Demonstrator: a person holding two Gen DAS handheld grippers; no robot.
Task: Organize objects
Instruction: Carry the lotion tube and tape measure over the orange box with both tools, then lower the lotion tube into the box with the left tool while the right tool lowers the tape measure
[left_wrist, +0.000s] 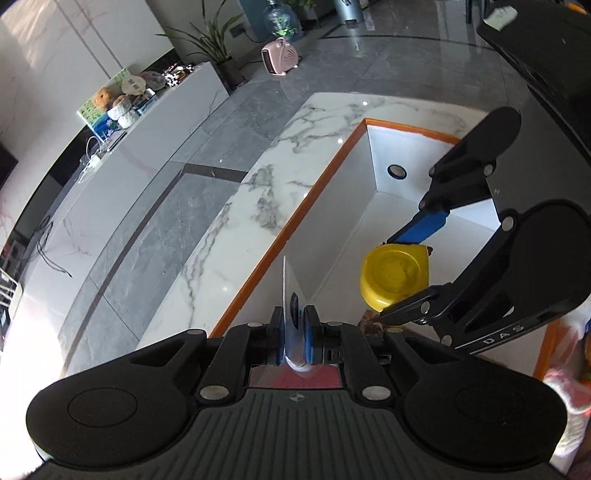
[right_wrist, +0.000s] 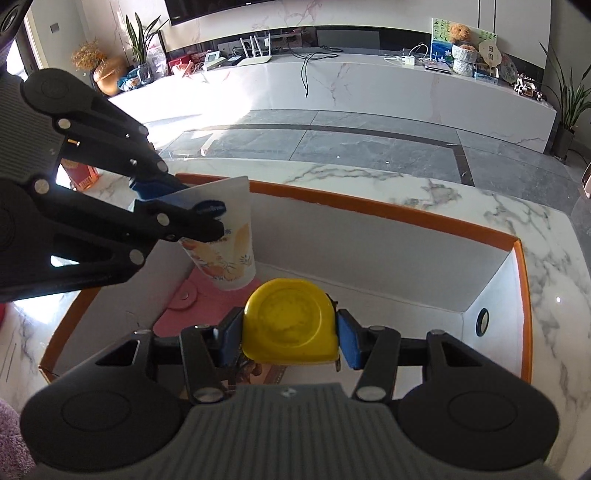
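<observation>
The left claw is pinching the flat crimped end of a white squeeze tube printed with orange and yellow flowers. Seen from the right wrist, the tube hangs cap end down over the left part of an orange-rimmed white box, just above a pink item lying on the box floor. Seen from the left wrist, only the tube's thin edge shows between the blue pads, which are pressed together on it.

The right claw grips a yellow tape measure by its two sides, with a blue pad against each. The tape measure sits inside the box outline, near the middle, just to the right of the tube; whether it touches the floor cannot be told. From the left wrist the right claw reaches in from the right with the tape measure at its tips.

The box stands on a white marble bench with grey veins. A round hole shows in the box's right end wall.
</observation>
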